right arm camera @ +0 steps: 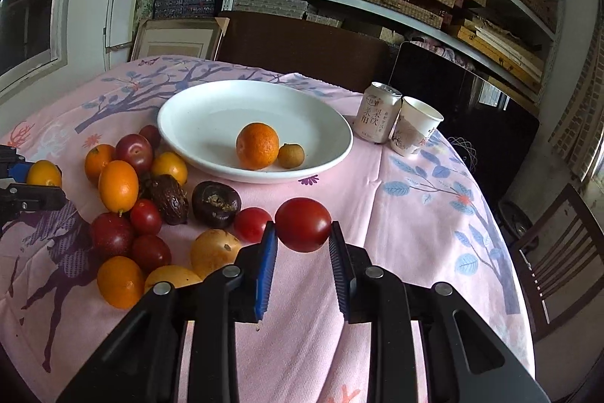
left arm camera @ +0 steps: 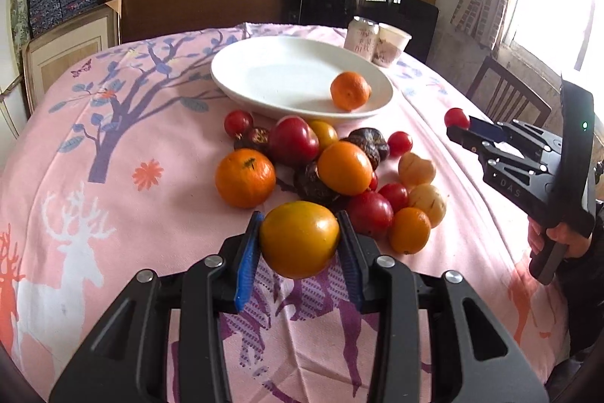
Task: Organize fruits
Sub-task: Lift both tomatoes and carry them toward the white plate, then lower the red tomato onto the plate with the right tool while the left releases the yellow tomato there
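The left gripper squeezes a yellow tomato above the pink tablecloth, near the fruit pile. The right gripper squeezes a red tomato to the right of the pile. Farther away, a white plate holds an orange and a small brown fruit. A can and a paper cup stand to the right of the plate.

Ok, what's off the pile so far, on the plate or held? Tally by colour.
Orange mandarin, on white plate: 1
Small tan fruit, on plate: 1
Yellow-orange fruit, in left gripper: 1
Red tomato, in right gripper: 1
Total: 4
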Demonstrator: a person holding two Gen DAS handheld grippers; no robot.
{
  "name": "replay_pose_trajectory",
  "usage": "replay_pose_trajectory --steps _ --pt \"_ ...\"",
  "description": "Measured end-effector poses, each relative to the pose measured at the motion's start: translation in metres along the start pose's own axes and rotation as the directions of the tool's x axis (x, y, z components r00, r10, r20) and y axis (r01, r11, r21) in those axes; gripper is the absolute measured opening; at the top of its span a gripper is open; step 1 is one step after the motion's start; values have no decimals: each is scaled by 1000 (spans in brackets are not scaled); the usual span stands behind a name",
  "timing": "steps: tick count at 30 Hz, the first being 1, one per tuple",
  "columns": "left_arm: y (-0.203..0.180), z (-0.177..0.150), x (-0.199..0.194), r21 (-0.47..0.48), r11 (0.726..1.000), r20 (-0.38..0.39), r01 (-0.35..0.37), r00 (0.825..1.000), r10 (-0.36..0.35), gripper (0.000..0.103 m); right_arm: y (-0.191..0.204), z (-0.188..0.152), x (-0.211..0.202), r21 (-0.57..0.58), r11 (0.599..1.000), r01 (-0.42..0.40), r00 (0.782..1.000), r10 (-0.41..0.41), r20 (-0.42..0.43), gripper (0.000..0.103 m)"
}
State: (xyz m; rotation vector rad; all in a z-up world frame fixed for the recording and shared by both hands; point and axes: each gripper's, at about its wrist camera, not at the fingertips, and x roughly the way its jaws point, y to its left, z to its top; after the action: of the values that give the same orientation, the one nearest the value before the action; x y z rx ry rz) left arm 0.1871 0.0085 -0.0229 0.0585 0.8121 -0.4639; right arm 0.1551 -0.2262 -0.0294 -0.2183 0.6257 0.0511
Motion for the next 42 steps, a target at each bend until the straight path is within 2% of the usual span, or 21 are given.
replay_pose_trajectory --steps 3,5,9,12,14,18,19,21,25,28,30,35,38,41,42 --pt "1 6 -8 -17 1000 38 1 999 -1 38 0 8 -5 -16 1000 25 999 -25 20 28" --pt "3 14 -10 -30 1000 48 -8 999 9 38 -4 20 -9 -10 1000 12 999 -11 36 28" --pt "5 50 -4 -28 998 85 -62 994 64 38 -18 54 -5 24 1000 -9 998 8 62 28" --pt "1 85 14 2 992 131 -123 984 121 38 -28 81 12 71 997 -28 994 20 107 29" --pt "-3 109 29 18 990 169 -139 976 134 38 -29 95 34 91 996 -14 995 5 101 29" --pt "-2 143 58 -5 996 217 -86 973 85 38 -29 108 69 166 985 -38 997 27 70 29" --pt "-3 147 62 -4 995 232 -100 968 98 38 -28 109 75 176 984 -39 997 26 72 29" --pt "-8 151 71 11 989 254 -144 957 137 38 -26 109 86 181 983 -32 998 21 64 29" --pt "-13 150 87 29 986 191 -162 970 154 38 -29 104 109 213 976 -35 999 28 33 29" --pt "-8 148 94 10 984 178 -178 969 173 38 -33 96 122 265 961 -74 997 77 -2 29" --pt "-4 147 98 -5 980 156 -199 968 198 38 -33 92 129 269 961 -66 997 77 -27 29" --pt "-5 143 104 5 979 139 -203 970 200 38 -28 88 136 261 964 -49 997 62 -45 30" --pt "-6 141 108 -1 987 108 -163 981 162 38 -27 87 135 254 966 -43 998 55 -42 30" --pt "-10 140 109 11 986 110 -167 980 165 38 -24 88 132 225 974 -23 999 29 -23 30" --pt "-11 139 109 21 985 115 -174 979 170 38 -25 88 132 228 973 -38 999 44 -21 30"
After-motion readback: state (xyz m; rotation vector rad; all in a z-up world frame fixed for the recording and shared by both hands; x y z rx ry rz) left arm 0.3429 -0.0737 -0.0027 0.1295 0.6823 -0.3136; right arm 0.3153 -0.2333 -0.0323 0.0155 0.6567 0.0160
